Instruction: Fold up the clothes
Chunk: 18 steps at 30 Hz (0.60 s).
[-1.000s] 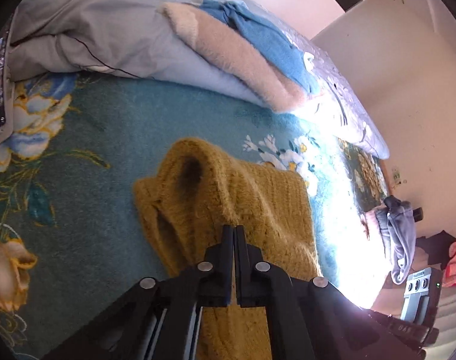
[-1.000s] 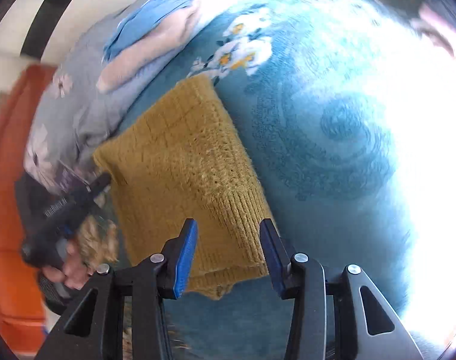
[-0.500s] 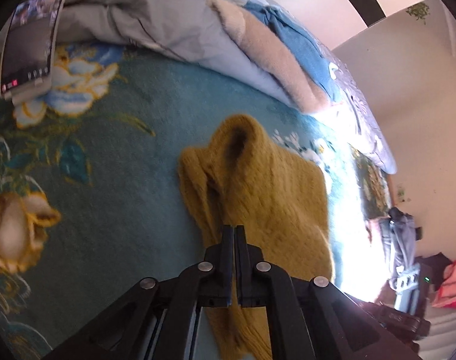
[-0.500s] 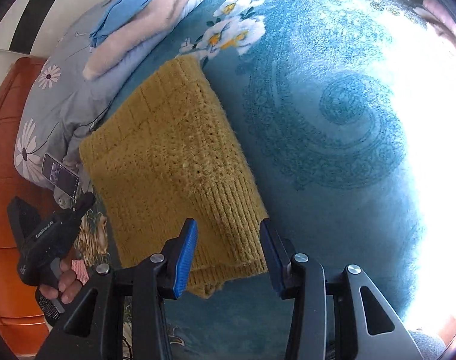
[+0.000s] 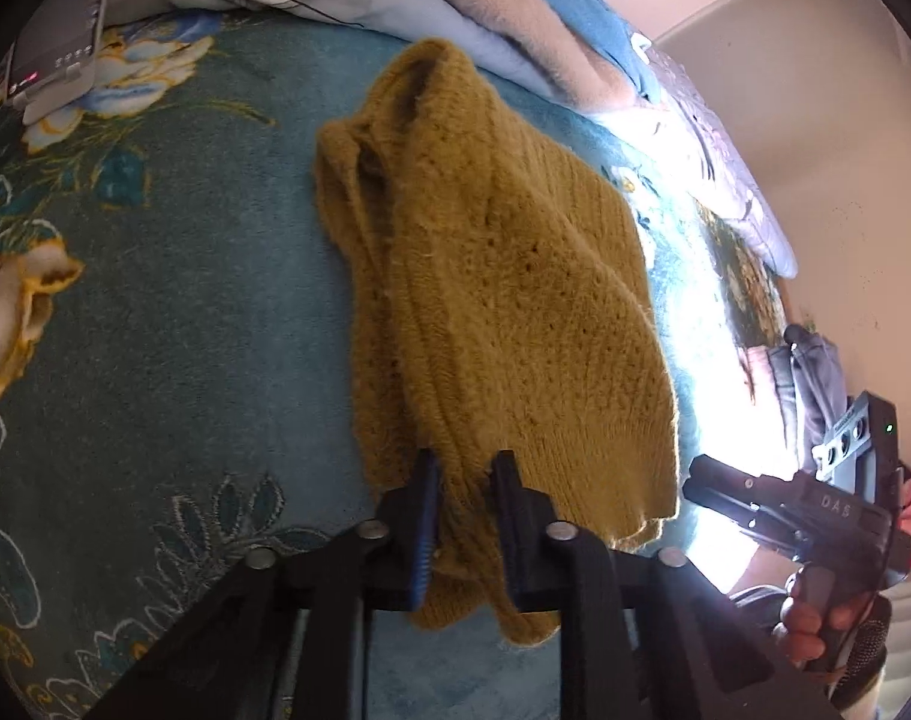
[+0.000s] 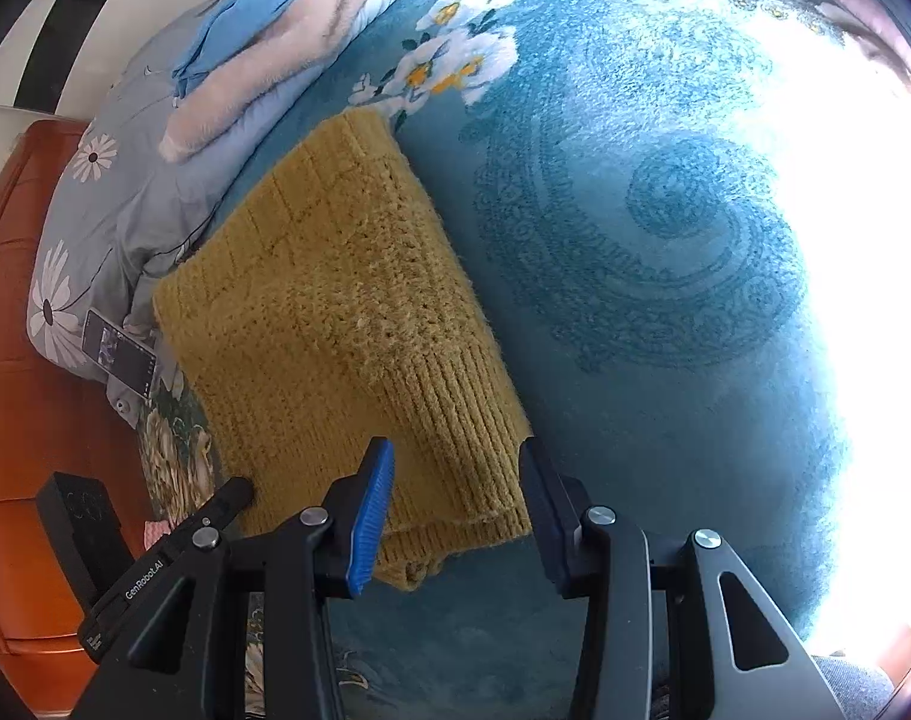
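A mustard-yellow knitted sweater [image 5: 503, 276] lies folded on the teal flowered bedspread [image 5: 173, 360]. It also shows in the right wrist view [image 6: 335, 336], ribbed hem nearest. My left gripper [image 5: 464, 480] is open, its jaws a little apart on either side of the sweater's near edge fold. My right gripper [image 6: 455, 480] is open and empty, its jaws wide apart just above the ribbed hem. The right gripper's body [image 5: 797, 510] shows at the right of the left wrist view, and the left one [image 6: 167, 564] at the lower left of the right wrist view.
A grey quilt with pink and blue clothes on it [image 5: 515, 36] lies along the bed's far side. A phone [image 6: 119, 354] rests by the quilt. An orange wooden headboard [image 6: 17, 420] stands at the left. More clothes [image 5: 809, 372] sit at the bed's far right.
My left gripper has opened from shut and let go of the sweater's fold, which now lies flatter. The right gripper stays open over the hem.
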Tool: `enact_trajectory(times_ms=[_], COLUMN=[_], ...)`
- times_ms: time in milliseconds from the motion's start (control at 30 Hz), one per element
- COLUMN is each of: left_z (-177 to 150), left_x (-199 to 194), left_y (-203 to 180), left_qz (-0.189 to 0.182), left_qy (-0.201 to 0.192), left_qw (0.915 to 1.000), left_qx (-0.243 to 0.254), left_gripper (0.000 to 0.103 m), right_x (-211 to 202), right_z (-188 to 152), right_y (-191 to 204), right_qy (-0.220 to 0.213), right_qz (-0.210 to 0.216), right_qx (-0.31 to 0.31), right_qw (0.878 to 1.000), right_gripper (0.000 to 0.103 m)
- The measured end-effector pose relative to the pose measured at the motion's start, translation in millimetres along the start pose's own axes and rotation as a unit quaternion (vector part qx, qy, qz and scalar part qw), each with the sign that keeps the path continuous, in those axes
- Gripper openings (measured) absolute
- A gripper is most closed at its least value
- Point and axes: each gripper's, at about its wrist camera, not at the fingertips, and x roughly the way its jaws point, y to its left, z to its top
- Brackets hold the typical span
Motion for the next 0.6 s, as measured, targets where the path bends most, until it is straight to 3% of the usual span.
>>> enact_trajectory(times_ms=[167,333,600], left_z=[-2.5,-13.2,-5.6], left_x=[-19.9,3.3,6.6], left_y=[7.9,28.7,38.4], left_qz=[-0.033,0.008,0.0], left_qy=[-0.018,0.014,0.014], left_qw=[0.9993,0.9997,0.9993], left_qx=[-0.005,-0.017,-0.034], left_gripper=[0.014,0.014,0.015], right_x=[-0.2,14.8,37.2], right_z=[-0.5,1.9,21.0], right_y=[-3.0,-4.2,-25.5], right_qy=[0.0,0.037,0.063], right_qz=[0.007,0.01,0.042], right_qx=[0.009,0.005,0.038], right_qw=[1.0,0.999,0.996], right_gripper=[0.045,0.052,0.056])
